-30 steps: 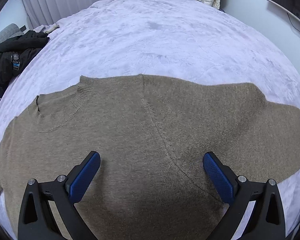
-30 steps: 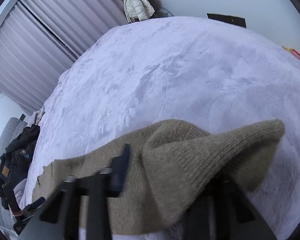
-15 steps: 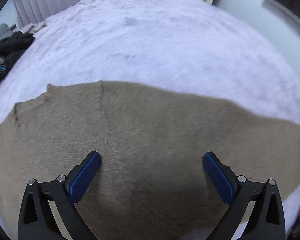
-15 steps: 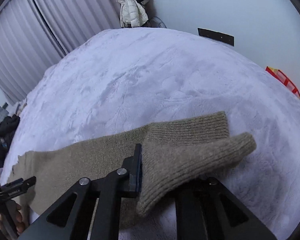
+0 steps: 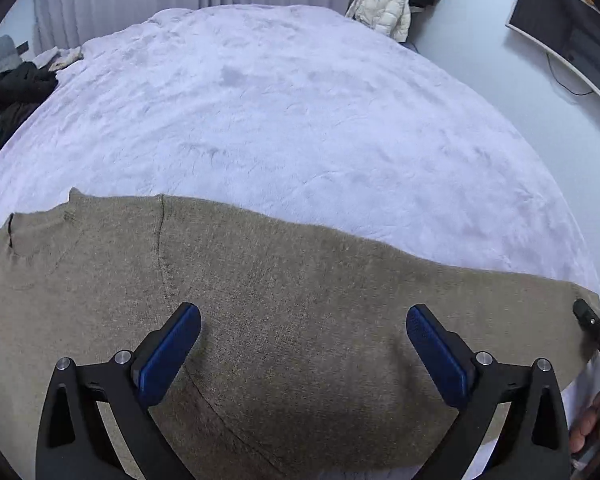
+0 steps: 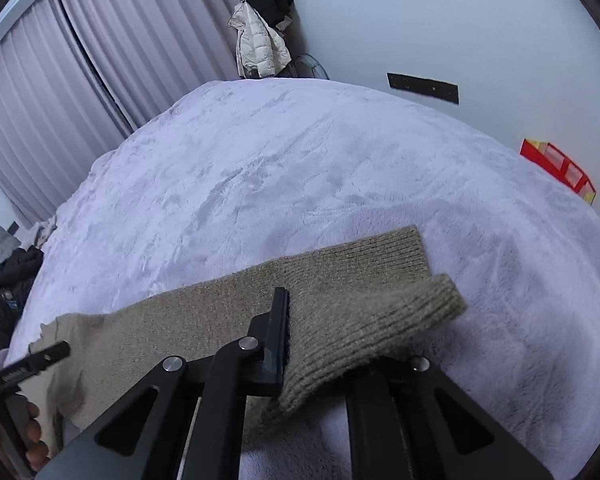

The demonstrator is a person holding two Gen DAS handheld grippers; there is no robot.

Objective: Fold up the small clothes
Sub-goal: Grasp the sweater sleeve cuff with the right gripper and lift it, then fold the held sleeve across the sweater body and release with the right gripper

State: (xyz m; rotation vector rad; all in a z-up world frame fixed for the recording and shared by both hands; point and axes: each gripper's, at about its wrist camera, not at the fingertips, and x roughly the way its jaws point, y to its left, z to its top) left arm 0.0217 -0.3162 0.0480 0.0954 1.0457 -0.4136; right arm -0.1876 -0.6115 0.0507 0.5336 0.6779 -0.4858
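1. Plainly, one brown sweater (image 5: 300, 320) is lying spread along the near edge of the bed (image 5: 300, 120), with one sleeve (image 6: 340, 264) reaching toward the bed's right side.
2. Two grippers are showing: the left gripper (image 5: 303, 344) is hovering over the sweater's body with its jaws standing wide apart and holding nothing.
3. The right gripper (image 6: 328, 332) is pinching the sleeve's ribbed cuff (image 6: 420, 308), jaws closed on the knit.
4. Its right finger is lying hidden under the cuff, and the sweater's near hem is getting cut off below.
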